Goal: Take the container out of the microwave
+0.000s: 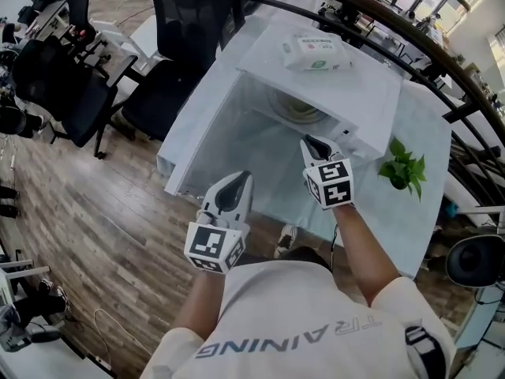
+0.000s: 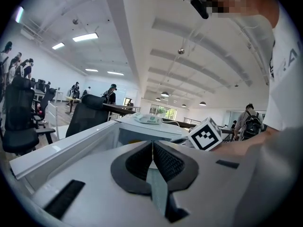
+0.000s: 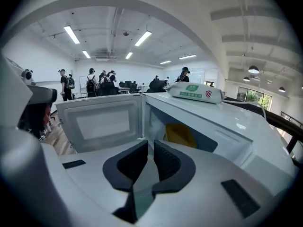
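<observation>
The white microwave (image 1: 359, 93) stands on a table with its door (image 1: 209, 136) swung open to the left. In the cavity sits a container (image 1: 296, 109), yellow in the right gripper view (image 3: 179, 135). My right gripper (image 1: 316, 144) hovers just in front of the cavity's opening; its pads (image 3: 165, 162) are a narrow gap apart with nothing between them (image 3: 151, 143). My left gripper (image 1: 234, 189) hangs lower, near the open door, and its jaws are shut and empty (image 2: 152, 143). The left gripper view shows the right gripper's marker cube (image 2: 206, 134).
A pack of wipes (image 1: 316, 54) lies on top of the microwave. A small green plant (image 1: 404, 168) stands on the table to the microwave's right. Black office chairs (image 1: 170, 69) stand left of the table on a wooden floor. People stand far back in the room.
</observation>
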Motion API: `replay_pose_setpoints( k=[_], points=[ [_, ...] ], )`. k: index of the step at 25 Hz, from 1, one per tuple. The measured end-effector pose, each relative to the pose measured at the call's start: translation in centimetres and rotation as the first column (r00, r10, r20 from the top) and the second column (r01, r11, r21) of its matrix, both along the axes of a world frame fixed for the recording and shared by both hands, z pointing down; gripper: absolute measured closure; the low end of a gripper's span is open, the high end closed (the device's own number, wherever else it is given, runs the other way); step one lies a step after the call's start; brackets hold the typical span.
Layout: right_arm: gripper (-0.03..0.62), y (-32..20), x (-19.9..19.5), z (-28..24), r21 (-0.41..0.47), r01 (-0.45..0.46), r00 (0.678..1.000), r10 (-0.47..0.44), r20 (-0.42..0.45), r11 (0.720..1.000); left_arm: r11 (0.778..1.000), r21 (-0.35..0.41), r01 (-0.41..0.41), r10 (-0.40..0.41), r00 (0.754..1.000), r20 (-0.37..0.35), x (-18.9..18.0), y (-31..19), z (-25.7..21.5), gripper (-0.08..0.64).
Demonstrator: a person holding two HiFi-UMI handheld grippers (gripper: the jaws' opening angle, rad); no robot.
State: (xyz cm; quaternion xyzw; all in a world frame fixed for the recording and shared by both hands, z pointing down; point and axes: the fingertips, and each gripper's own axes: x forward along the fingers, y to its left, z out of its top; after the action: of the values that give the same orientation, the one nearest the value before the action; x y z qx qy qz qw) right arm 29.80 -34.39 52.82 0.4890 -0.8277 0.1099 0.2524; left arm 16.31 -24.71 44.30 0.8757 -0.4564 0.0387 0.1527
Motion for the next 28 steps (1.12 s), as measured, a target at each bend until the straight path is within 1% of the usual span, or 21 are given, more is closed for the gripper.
replay_pose_setpoints(
  k=[5,9,11,14,16,22,25,28],
  points=[
    [0.492,-3.2,-1.1,1.3,-0.015,-0.032,0.999,0.032,-0.020,0.999,1.000,-0.017,-0.008,0.008,1.000,-0.015,-0.5,-0.4,0.5,0.523],
    [0.482,-5.6,-1.6,2.4,-0.022,-0.047,0.998,0.046,-0.038,0.999,1.000,-0.023,-0.012,0.012,1.000,-0.011,-1.0,-0.8,0.8,0.523],
    [0.477,-6.7,-1.9,3.3,-0.023,-0.039,0.996,0.037,-0.085,0.999,1.000,-0.028,-0.015,0.014,1.000,-0.011,-1.1,-0.8,0.9,0.523],
    [0.456,-8.0,-2.2,5.3,-0.037,-0.019,0.983,0.012,-0.183,0.999,0.999,-0.042,-0.020,0.020,1.000,-0.017,-0.9,-0.4,1.3,0.523],
    [0.451,-9.0,-2.3,6.7,-0.053,-0.023,0.977,0.011,-0.212,0.998,0.998,-0.051,-0.028,0.027,0.999,-0.020,-0.7,-0.2,1.7,0.523],
    [0.440,-11.7,-2.6,9.2,-0.075,-0.042,0.966,0.021,-0.259,0.996,0.996,-0.075,-0.039,0.038,0.999,-0.016,-1.0,0.0,2.2,0.523],
    [0.440,-13.1,-2.4,9.8,-0.061,-0.044,0.951,0.023,-0.309,0.997,0.996,-0.087,-0.029,0.028,0.999,-0.019,-1.6,-0.1,2.4,0.523],
    [0.440,-14.2,-1.9,11.1,-0.065,-0.049,0.927,0.021,-0.376,0.997,0.995,-0.094,-0.033,0.031,0.999,-0.015,-1.9,-0.1,2.7,0.523]
  ],
)
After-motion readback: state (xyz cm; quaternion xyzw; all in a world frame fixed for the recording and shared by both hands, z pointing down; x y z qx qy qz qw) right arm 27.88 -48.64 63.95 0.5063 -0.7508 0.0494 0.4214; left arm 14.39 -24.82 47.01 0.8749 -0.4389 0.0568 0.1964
